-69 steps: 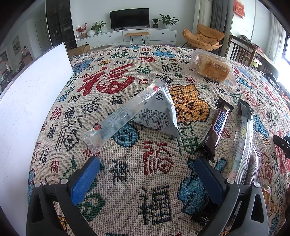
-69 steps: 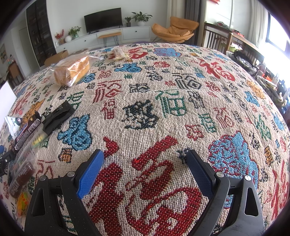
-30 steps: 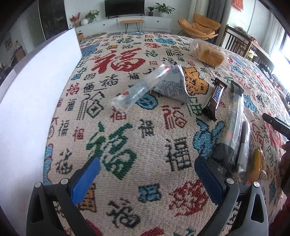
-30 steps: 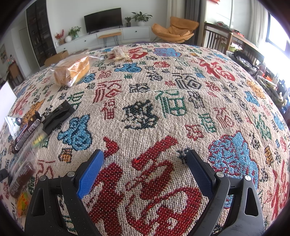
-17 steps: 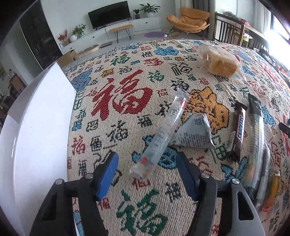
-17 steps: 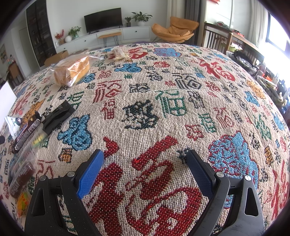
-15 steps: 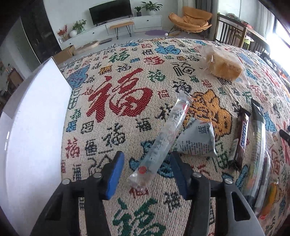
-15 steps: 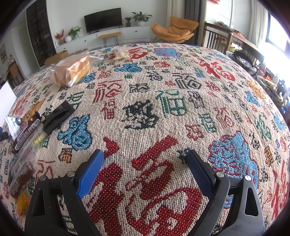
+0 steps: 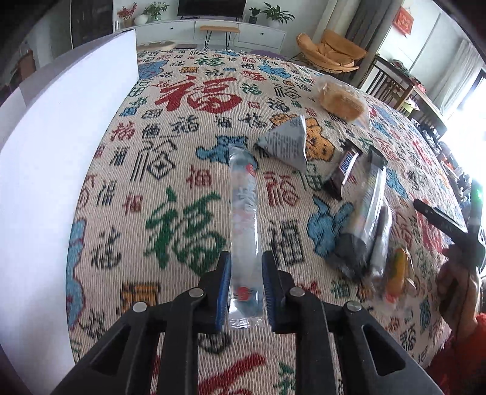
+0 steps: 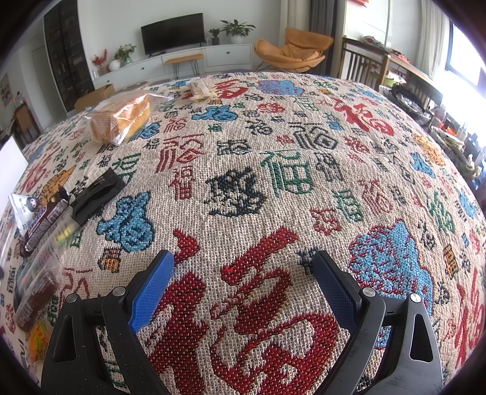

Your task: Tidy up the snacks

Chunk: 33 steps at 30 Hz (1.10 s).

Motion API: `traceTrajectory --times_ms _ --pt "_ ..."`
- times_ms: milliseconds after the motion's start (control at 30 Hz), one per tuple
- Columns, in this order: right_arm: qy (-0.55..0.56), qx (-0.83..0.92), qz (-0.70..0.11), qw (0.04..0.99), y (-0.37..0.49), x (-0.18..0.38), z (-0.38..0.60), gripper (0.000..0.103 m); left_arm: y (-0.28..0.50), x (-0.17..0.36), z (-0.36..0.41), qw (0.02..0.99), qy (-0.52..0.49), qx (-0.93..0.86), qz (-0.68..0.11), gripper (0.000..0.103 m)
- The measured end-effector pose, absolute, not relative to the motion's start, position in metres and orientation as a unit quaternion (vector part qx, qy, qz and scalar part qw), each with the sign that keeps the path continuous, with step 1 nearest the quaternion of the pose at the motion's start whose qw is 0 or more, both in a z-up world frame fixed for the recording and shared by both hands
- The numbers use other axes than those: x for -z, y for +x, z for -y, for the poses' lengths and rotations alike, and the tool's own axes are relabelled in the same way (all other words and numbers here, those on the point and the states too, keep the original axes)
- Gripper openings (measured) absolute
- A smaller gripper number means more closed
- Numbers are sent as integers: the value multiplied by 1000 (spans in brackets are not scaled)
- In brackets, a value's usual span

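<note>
- Left claw (image 9: 245, 284) clenched on near end of clear tube packet (image 9: 244, 209), lifted over patterned bench (image 9: 170, 170).
- Right claw (image 10: 243, 285) released, holding nothing, over bare weave.
- Grey triangular pouch (image 9: 287, 142) beyond packet tip; chocolate bar (image 9: 343, 171) just right.

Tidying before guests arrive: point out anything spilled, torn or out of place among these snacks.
Nothing spilled or torn. The bread bag lies apart from the packets lined up near the chocolate bar; the left gripper holds a clear stick packet.

We see a white wall (image 10: 115, 27) behind a black television (image 10: 173, 32) on a long white cabinet (image 10: 182, 63), an orange lounge chair (image 10: 293, 51), and bright windows (image 10: 464, 60) at right.
</note>
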State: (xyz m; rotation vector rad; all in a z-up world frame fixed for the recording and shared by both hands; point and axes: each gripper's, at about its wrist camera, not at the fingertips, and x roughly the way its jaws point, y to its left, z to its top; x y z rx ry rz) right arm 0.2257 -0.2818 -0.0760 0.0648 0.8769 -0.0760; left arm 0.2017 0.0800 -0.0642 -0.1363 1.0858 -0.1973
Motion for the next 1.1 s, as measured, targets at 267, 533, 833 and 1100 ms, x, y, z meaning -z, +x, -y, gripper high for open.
traceTrajectory --times_ms 267,533,833,1100 --pt "32 37 -424 904 226 76 281 95 215 73 -64 873 5 69 -484 79" --pt "32 37 -424 904 226 76 281 95 219 85 -72 894 13 41 -447 95" --pt "32 37 -424 904 226 76 281 95 221 87 -71 890 13 31 -455 103" --pt "31 37 -424 904 226 76 281 95 221 87 -71 890 14 29 -454 103"
